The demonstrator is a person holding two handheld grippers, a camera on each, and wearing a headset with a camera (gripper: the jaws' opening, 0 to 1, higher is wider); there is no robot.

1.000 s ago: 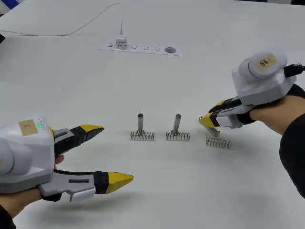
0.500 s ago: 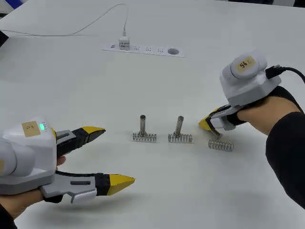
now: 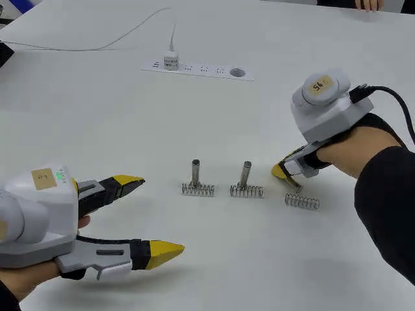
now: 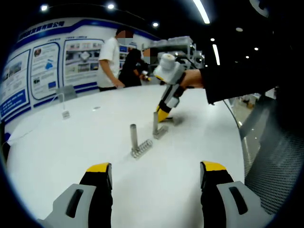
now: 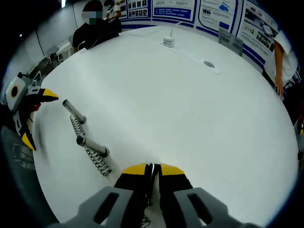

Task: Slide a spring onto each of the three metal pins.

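Two metal pins (image 3: 196, 170) (image 3: 246, 172) stand upright on the white table, each with a spring (image 3: 198, 190) (image 3: 247, 192) lying at its foot. A third spring (image 3: 302, 201) lies flat further right. Just above it, my right gripper (image 3: 284, 173) is shut on the third pin (image 3: 294, 184), whose grey end pokes out slanted below the yellow tips. The right gripper view shows its jaws pressed together (image 5: 152, 172), with the two pins (image 5: 73, 110) (image 5: 92, 145) off to the left. My left gripper (image 3: 152, 216) hovers open at the lower left, well short of the pins (image 4: 134, 137) (image 4: 155, 124).
A white power strip (image 3: 194, 67) with a plugged-in adapter and cable lies at the far side of the table. People stand beyond the table in both gripper views. A cable trails from my right gripper (image 3: 395, 110).
My right gripper has tipped more upright, its body swinging left while its tips stay by the third spring. The left gripper, pins and springs have not moved.
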